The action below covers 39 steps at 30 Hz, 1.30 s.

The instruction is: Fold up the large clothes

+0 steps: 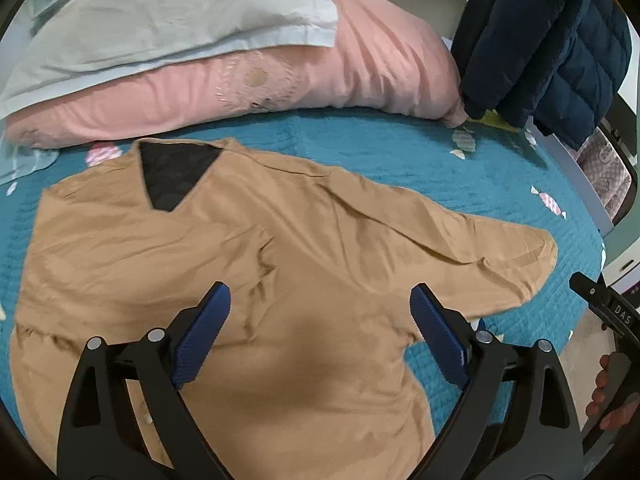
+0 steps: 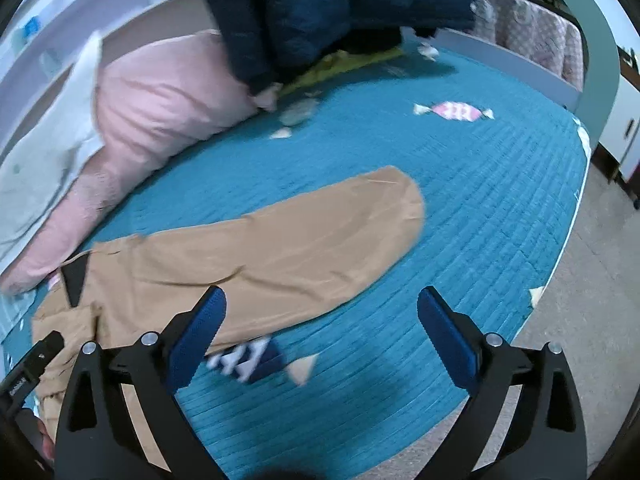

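A tan long-sleeved coat (image 1: 248, 248) with a black collar lining (image 1: 174, 172) lies spread flat on the teal quilt (image 1: 400, 152). Its right sleeve (image 1: 500, 256) stretches out to the right. My left gripper (image 1: 320, 320) is open and empty, hovering over the coat's body. In the right wrist view the sleeve (image 2: 304, 240) lies ahead and left of my right gripper (image 2: 320, 324), which is open and empty above the quilt (image 2: 460, 200). The right gripper's body shows at the left wrist view's right edge (image 1: 608, 312).
A pink pillow (image 1: 280, 76) and pale sheet (image 1: 168, 12) lie behind the coat. A dark navy puffer jacket (image 1: 548, 36) hangs at the back right, also in the right wrist view (image 2: 332, 8). The bed's edge (image 2: 560, 248) and floor (image 2: 592, 300) are at the right.
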Available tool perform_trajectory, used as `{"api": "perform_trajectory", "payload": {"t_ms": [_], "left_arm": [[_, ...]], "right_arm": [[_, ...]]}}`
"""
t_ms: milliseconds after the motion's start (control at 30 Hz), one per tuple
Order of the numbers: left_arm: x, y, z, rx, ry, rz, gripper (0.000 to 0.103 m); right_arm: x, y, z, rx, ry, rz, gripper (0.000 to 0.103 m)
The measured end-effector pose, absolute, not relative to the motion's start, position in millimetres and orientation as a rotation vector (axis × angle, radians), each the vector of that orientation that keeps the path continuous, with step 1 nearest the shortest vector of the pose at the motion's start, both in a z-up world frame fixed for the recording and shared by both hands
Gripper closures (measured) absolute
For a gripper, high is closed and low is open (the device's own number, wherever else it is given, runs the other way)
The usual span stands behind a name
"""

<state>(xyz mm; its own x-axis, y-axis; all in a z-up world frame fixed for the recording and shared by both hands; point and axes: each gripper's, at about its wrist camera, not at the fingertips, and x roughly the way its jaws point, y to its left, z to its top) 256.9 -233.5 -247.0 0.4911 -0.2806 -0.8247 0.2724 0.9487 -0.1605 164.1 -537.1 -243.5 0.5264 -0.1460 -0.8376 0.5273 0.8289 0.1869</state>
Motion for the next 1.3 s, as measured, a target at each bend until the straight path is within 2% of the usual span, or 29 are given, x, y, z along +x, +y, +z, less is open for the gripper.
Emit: {"api": "perform_trajectory", "payload": {"t_ms": [200,333,600,667,733,933,1133,1233,1300], "left_arm": [[289,-263,-270,0.057,1.051,-0.348,0.01],[316,-281,-296,0.117,1.186,-0.333,0.01],[345,-274,-343,0.049,1.322,-0.263,0.01],[351,-270,-358,0.019,1.384,-0.256,0.007],[351,-266,-361,0.003,1.369,-0.265,0.005],[347,-275,-368,0.113,1.335,-0.255,0.005],[349,-275,-367,0.101,1.339,-0.23,0.005],[344,-274,-361,0.107,1.308,-0.241,0.013],[338,-273,-354,0.112,1.283,-0.249,0.04]], "right_arm": [[181,-578,-278,0.501,1.005,-0.487,0.01],[194,-593,-297,0.535,1.032,-0.522,0.01],[219,-593,-331,0.544,1.104,-0.571,0.01],[228,-594,-343,0.559,1.165,-0.558,0.007],[238,-594,-355,0.549,1.245,-0.556,0.006],[230,-588,-354,0.549,1.135,-0.621,0.006],[220,-580,-352,0.52,1.09,-0.633,0.006],[219,-579,-349,0.511,1.096,-0.63,0.007],[219,-578,-348,0.507,1.096,-0.627,0.007]]}}
